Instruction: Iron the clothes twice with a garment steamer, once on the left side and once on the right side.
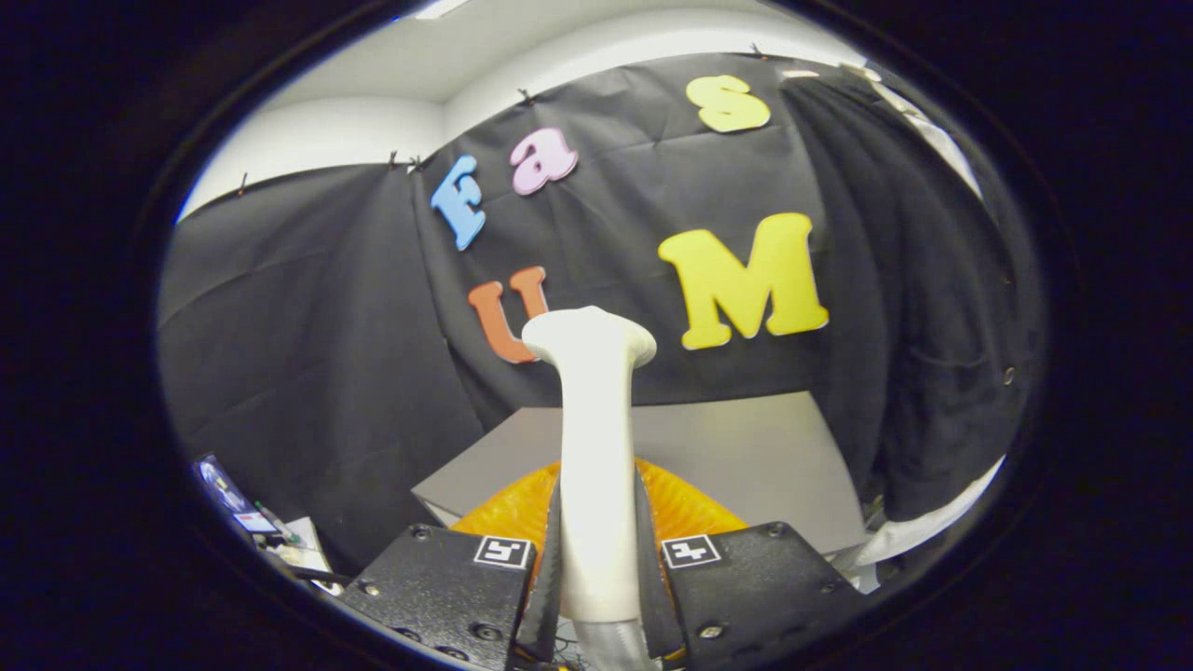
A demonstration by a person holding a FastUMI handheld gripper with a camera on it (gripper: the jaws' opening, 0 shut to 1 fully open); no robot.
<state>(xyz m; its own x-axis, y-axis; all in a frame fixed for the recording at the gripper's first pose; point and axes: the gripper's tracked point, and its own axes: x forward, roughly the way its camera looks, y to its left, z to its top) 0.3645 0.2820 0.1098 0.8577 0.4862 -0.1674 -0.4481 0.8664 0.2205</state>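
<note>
Gripper (596,559): fingers clamped on the white handle of the garment steamer (594,438), one pad (550,568) on each side of the shaft, no visible gap. The steamer stands upright between the fingers; its flared head rises well beyond the fingertips. A grey ribbed hose leaves the handle's lower end, at the base of the fingers.

Just beyond the fingers, behind the handle: an orange ribbed object (685,503), partly hidden, identity unclear. It rests on a grey worktop (736,447) that runs ahead toward the booth's black wall.

Ahead and to the right of the gripper, a dark garment (923,308) hangs against the wall, with a white edge at the top and something white below its hem. This looks to be the clothes to iron. It is well apart from the steamer head.

Judged step: steamer in hand, carried toward the garment; no pass appears under way, since the head faces the wall, not the fabric.

Next move calls for: swing right, bring the head's face onto the fabric, then run one side. Keep the grip firm and mind hose drag.
</note>
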